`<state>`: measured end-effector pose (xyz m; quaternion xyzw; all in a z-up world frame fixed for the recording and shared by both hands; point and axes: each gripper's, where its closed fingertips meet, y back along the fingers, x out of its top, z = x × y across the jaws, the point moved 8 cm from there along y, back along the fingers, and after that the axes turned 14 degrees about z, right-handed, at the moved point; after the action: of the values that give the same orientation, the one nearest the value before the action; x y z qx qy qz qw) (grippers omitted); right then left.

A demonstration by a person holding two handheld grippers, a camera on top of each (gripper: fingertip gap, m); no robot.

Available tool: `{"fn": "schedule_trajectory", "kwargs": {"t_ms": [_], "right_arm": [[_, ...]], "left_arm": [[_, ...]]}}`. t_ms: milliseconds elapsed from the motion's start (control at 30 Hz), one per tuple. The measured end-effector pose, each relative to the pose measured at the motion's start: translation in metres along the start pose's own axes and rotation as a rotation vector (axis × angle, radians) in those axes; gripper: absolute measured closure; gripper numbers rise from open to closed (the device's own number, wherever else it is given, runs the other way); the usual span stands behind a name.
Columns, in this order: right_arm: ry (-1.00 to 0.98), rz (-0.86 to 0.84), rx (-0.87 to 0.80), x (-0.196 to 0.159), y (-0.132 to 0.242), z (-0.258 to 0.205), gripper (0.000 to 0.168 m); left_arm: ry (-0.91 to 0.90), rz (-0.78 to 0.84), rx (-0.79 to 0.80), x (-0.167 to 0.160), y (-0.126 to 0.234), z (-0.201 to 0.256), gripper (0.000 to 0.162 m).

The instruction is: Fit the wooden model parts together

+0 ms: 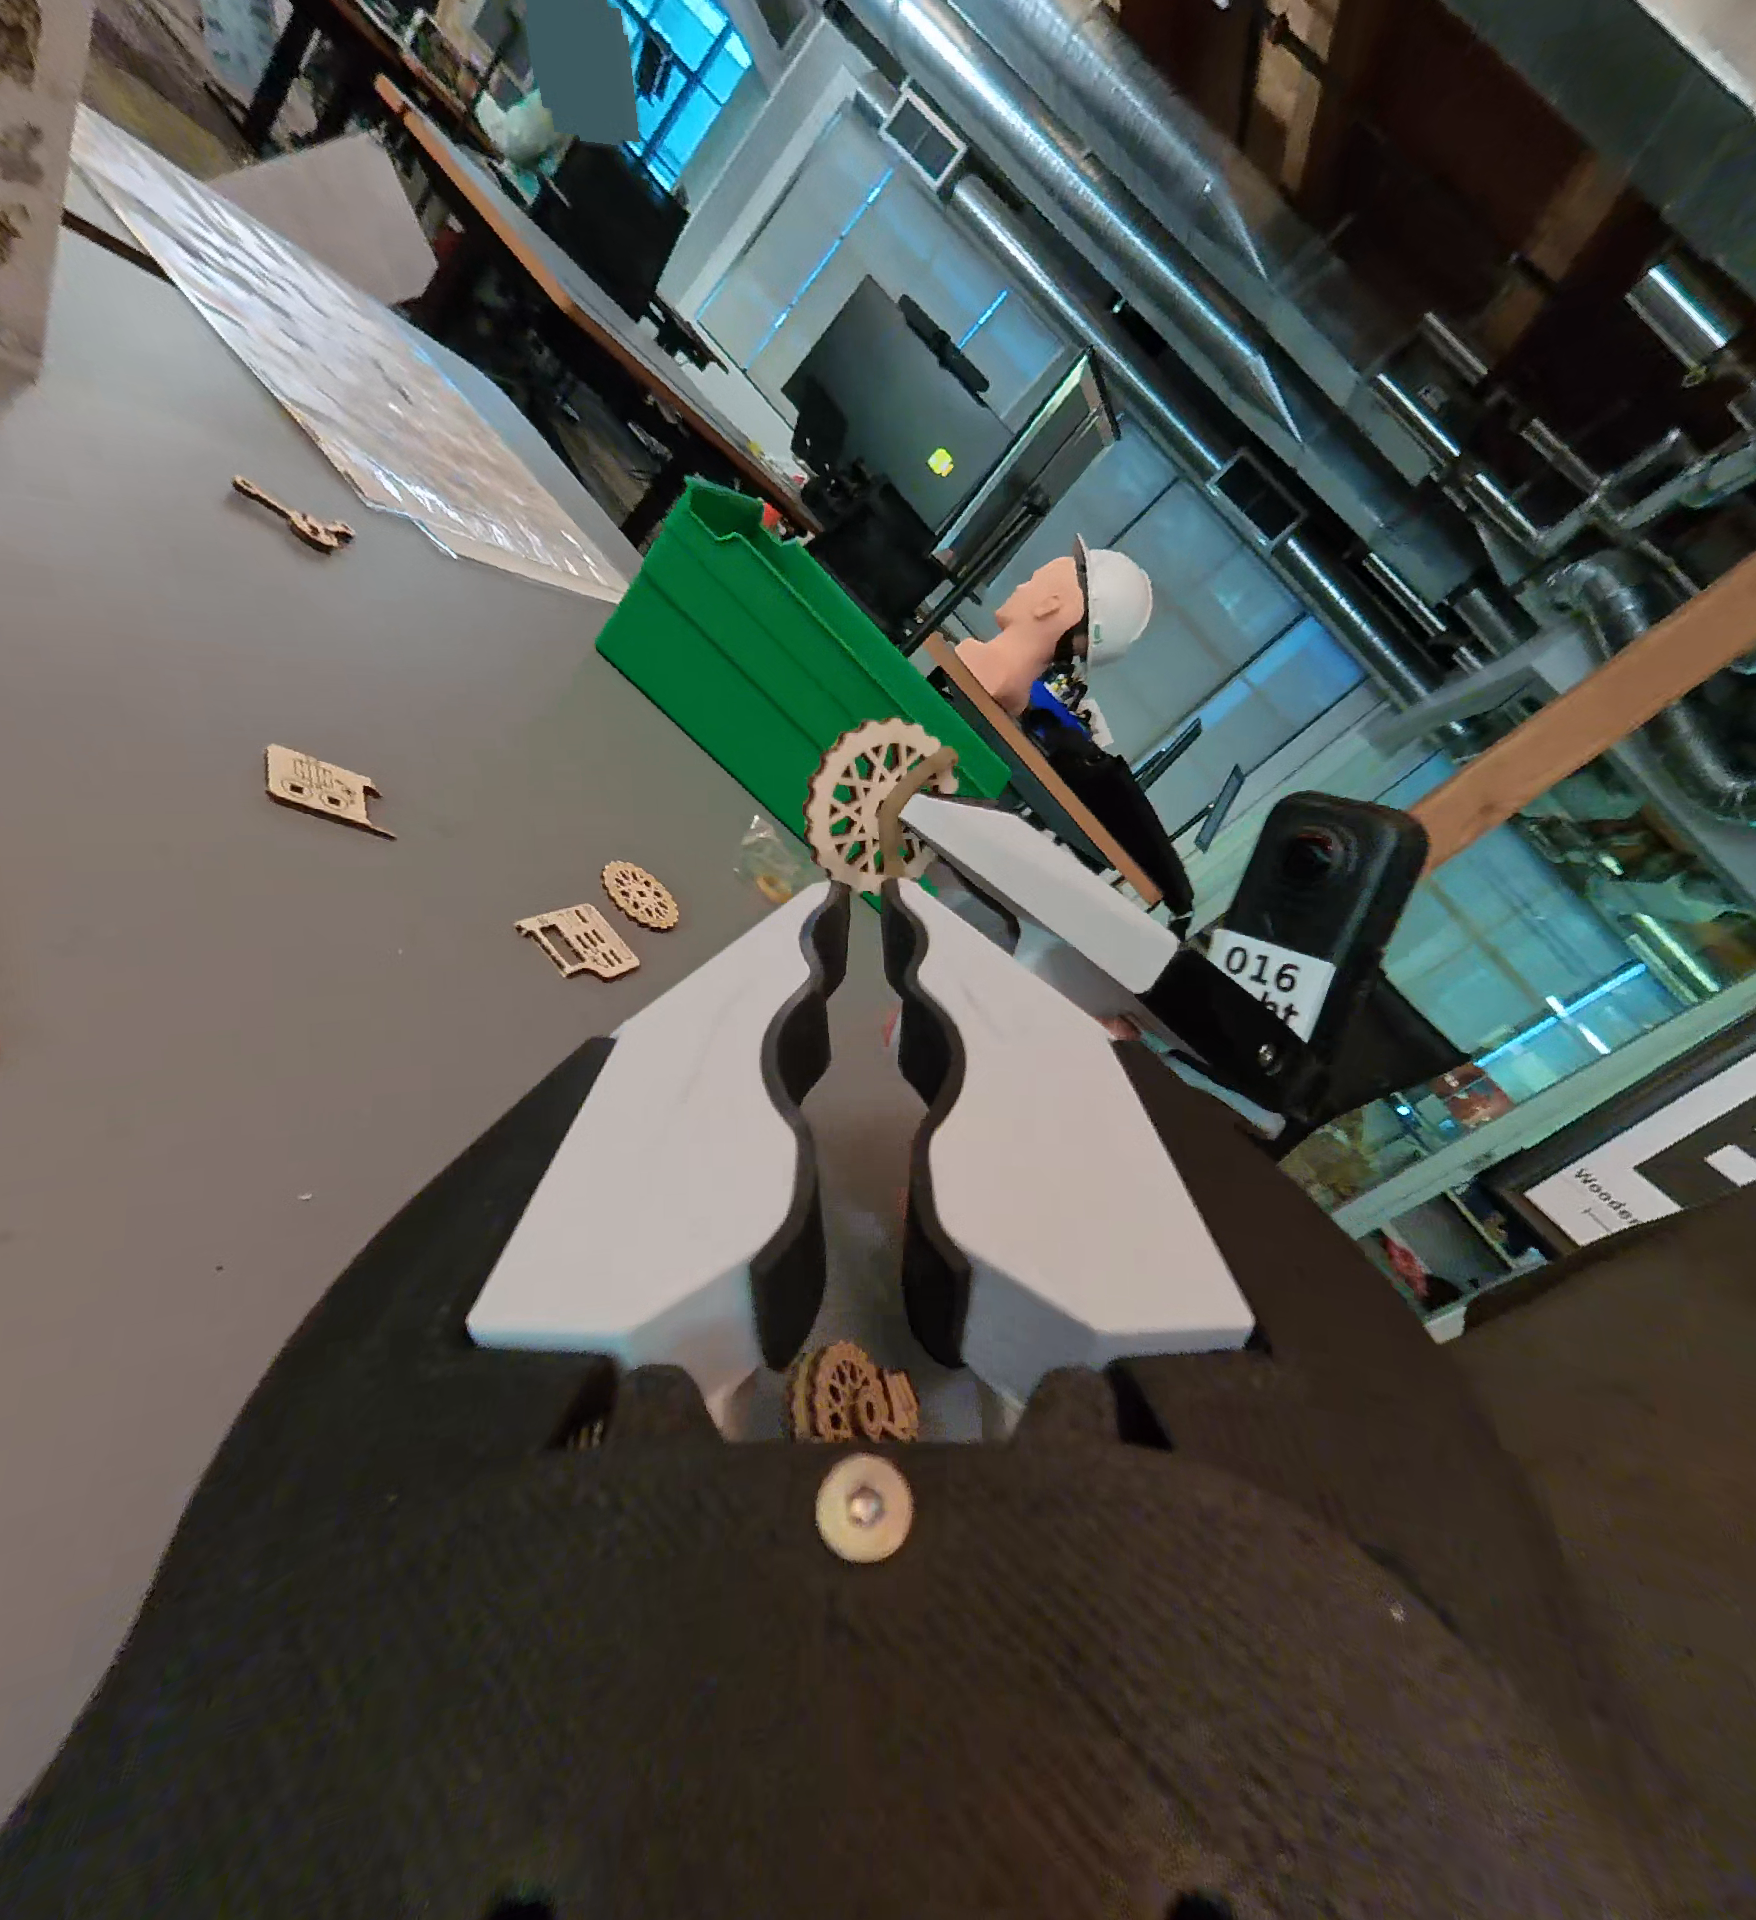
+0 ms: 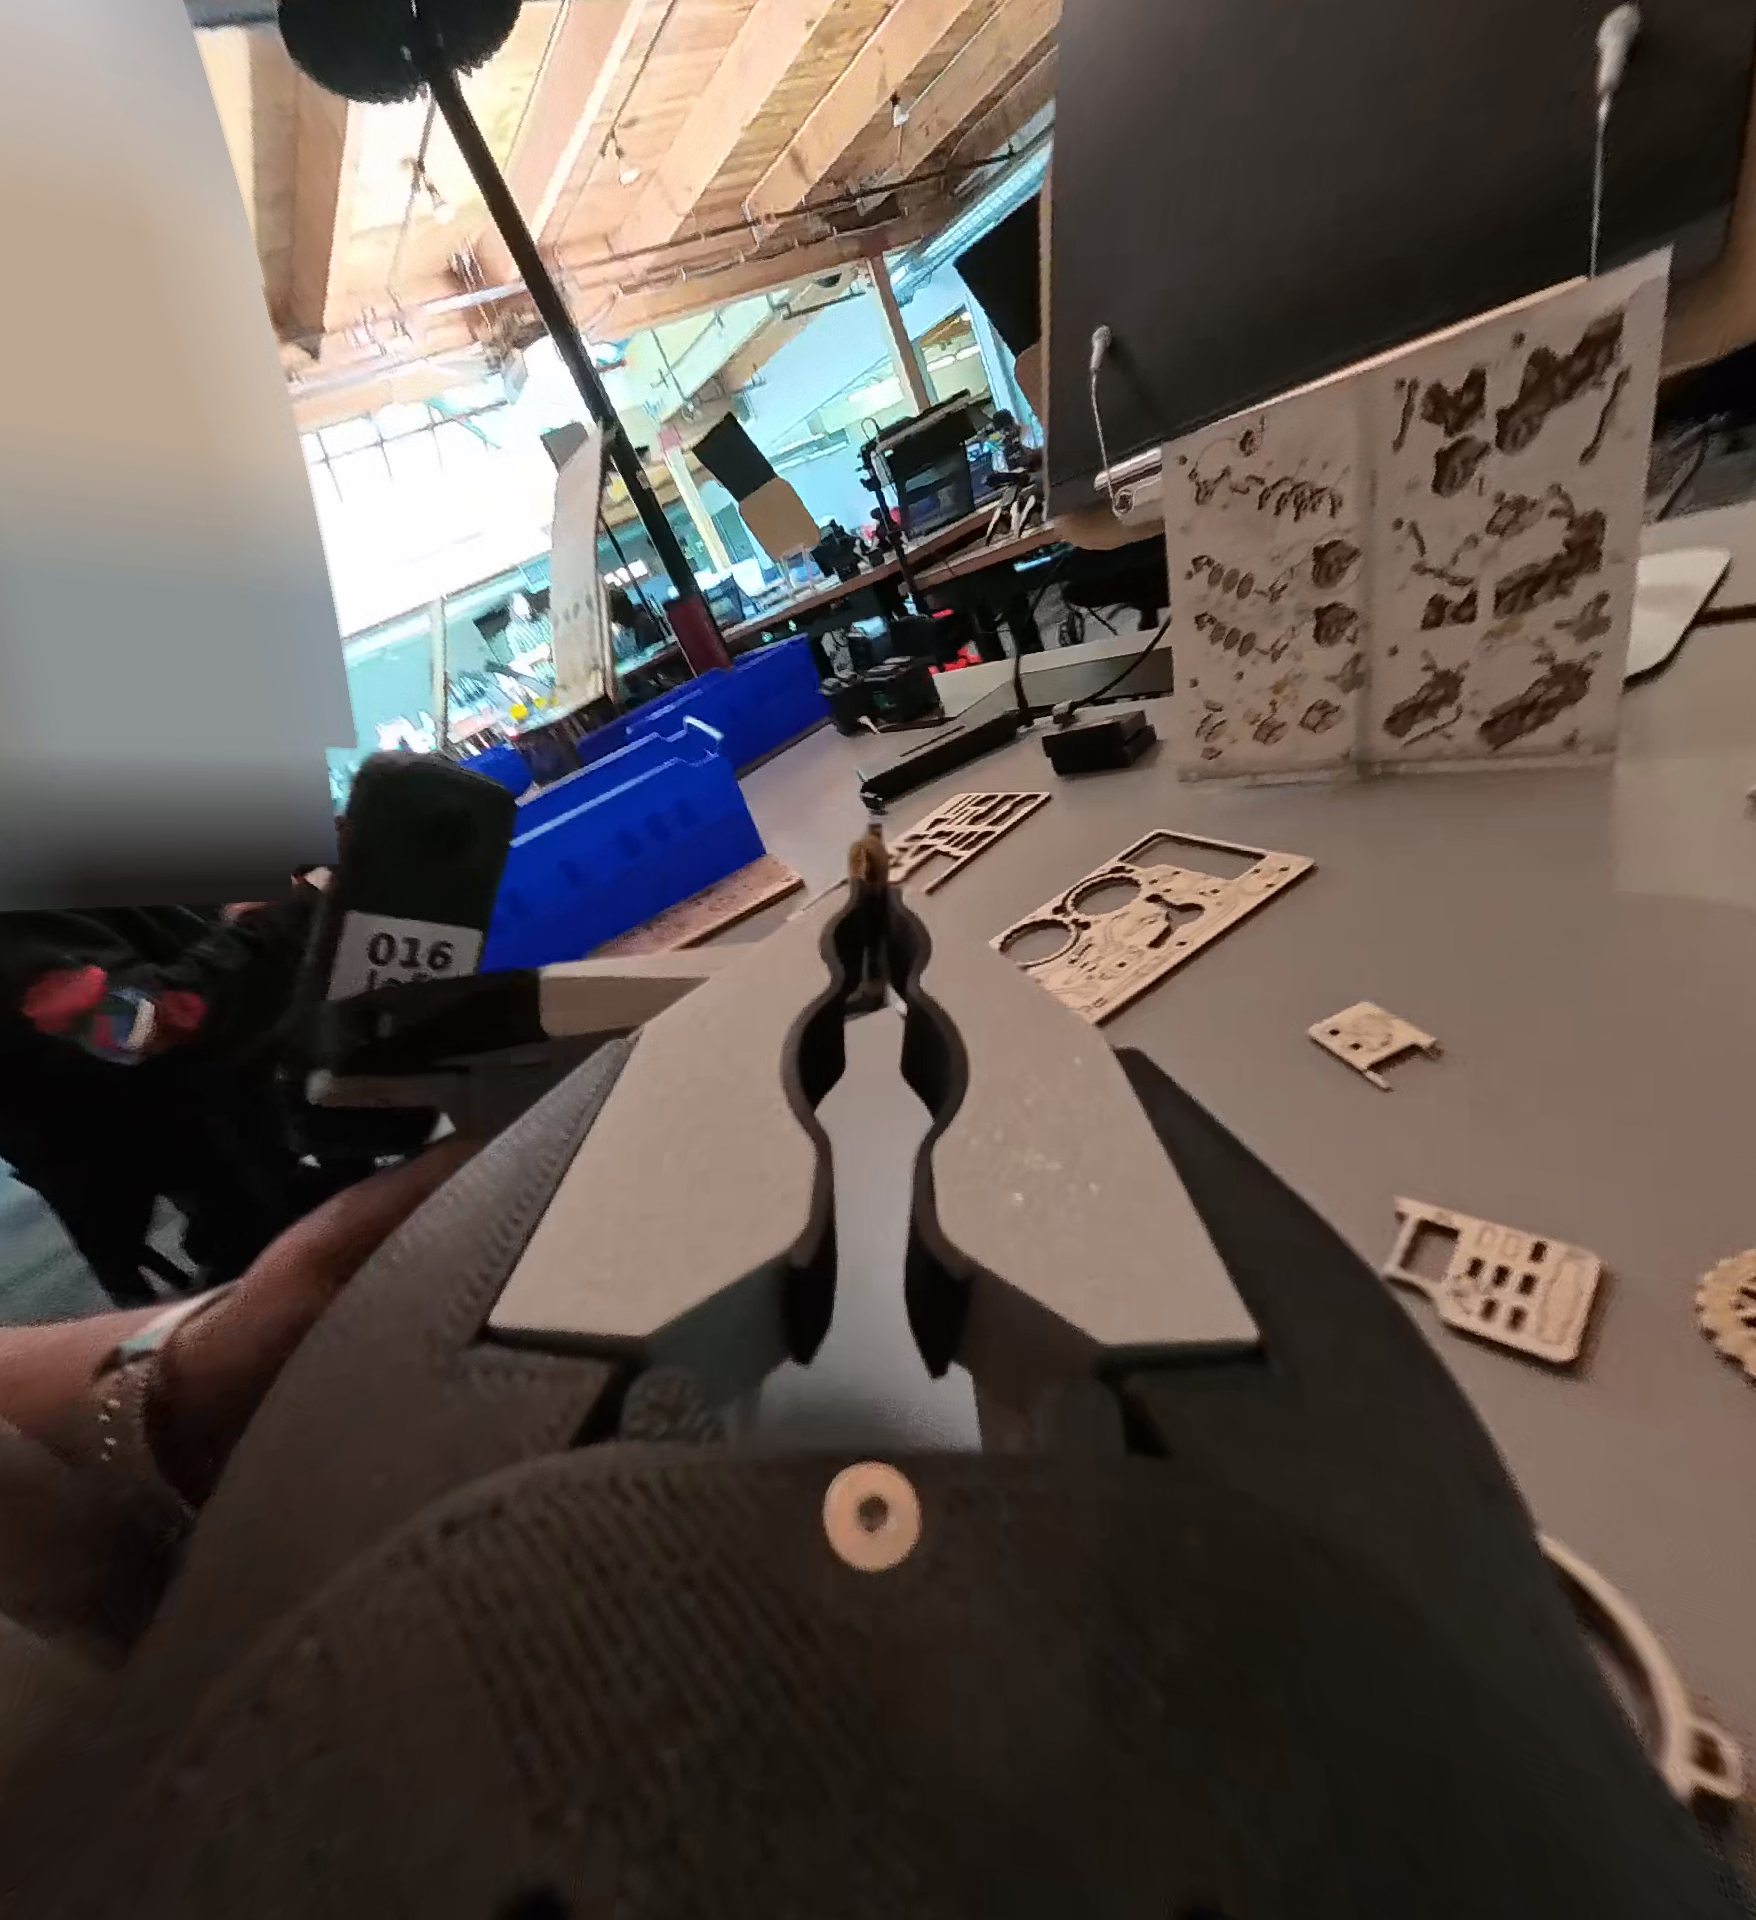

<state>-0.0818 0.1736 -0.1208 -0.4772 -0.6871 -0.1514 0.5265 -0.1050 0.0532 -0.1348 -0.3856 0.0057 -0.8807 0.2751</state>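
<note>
My left gripper (image 1: 858,896) is shut on the lower rim of a wooden spoked gear wheel (image 1: 866,805) and holds it upright above the grey table (image 1: 230,1039). My right gripper (image 2: 874,920) is shut on a thin curved wooden piece (image 2: 871,862), seen edge-on. In the left wrist view that curved piece (image 1: 924,774) touches the wheel's right rim, with the right gripper (image 1: 910,808) coming in from the right. One finger of the left gripper (image 2: 614,1003) reaches in from the left in the right wrist view.
Loose wooden parts lie on the table: a second wheel (image 1: 640,894), two flat panels (image 1: 578,940) (image 1: 323,784), a wrench-shaped piece (image 1: 292,514) and a cut-out sheet (image 2: 1154,925). A green bin (image 1: 770,665), blue bins (image 2: 625,842) and a standing instruction sheet (image 2: 1404,582) are behind. The tips of both grippers are at nearly the same place.
</note>
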Motion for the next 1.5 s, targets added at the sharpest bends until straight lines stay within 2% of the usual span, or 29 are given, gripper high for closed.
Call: {"fn": "schedule_trajectory", "kwargs": {"t_ms": [167,300,333,467,533,600,733,833,933,1100,1167,1267,1367,1500], "right_arm": [[0.295,-0.106,0.046,0.004,-0.001,-0.001,0.167],[0.486,-0.278,0.258,0.001,0.003,-0.009,0.166],[0.515,-0.309,0.299,0.0,0.006,-0.01,0.167],[0.519,-0.43,0.453,-0.004,0.019,-0.01,0.166],[0.499,-0.467,0.483,-0.005,0.023,-0.009,0.167],[0.474,-0.507,0.508,-0.007,0.027,-0.008,0.166],[0.349,-0.481,0.508,-0.003,0.027,-0.003,0.161],[0.278,-0.4,0.455,0.003,0.025,0.004,0.15],[0.169,-0.345,0.423,0.009,0.025,0.011,0.146],[-0.424,-0.3,0.457,0.006,0.018,0.017,0.136],[-0.578,-0.308,0.451,0.0,0.015,0.019,0.137],[-0.719,-0.309,0.474,-0.004,0.014,0.016,0.142],[-0.75,-0.31,0.455,-0.004,0.015,0.016,0.158],[-0.757,-0.348,0.463,-0.003,0.017,0.015,0.163]], "left_arm": [[-0.126,0.064,-0.026,0.012,0.007,0.0,0.152],[-0.338,-0.051,-0.097,0.017,0.006,-0.005,0.116],[-0.364,-0.113,-0.144,0.015,0.006,-0.006,0.115],[-0.312,-0.286,-0.323,0.009,0.011,-0.003,0.138],[-0.319,-0.385,-0.367,0.0,0.012,-0.001,0.148],[-0.353,-0.436,-0.375,-0.006,0.014,0.0,0.15],[-0.35,-0.452,-0.404,-0.006,0.014,0.001,0.16],[-0.306,-0.404,-0.416,0.002,0.015,0.0,0.161],[-0.248,-0.347,-0.425,0.008,0.016,-0.002,0.161],[-0.185,-0.229,-0.472,0.017,0.018,0.0,0.161],[-0.187,-0.202,-0.494,0.019,0.02,0.001,0.161],[-0.305,-0.192,-0.495,0.019,0.021,0.004,0.161],[-0.435,-0.202,-0.49,0.017,0.023,0.008,0.16],[-0.498,-0.202,-0.505,0.015,0.024,0.012,0.161]]}}
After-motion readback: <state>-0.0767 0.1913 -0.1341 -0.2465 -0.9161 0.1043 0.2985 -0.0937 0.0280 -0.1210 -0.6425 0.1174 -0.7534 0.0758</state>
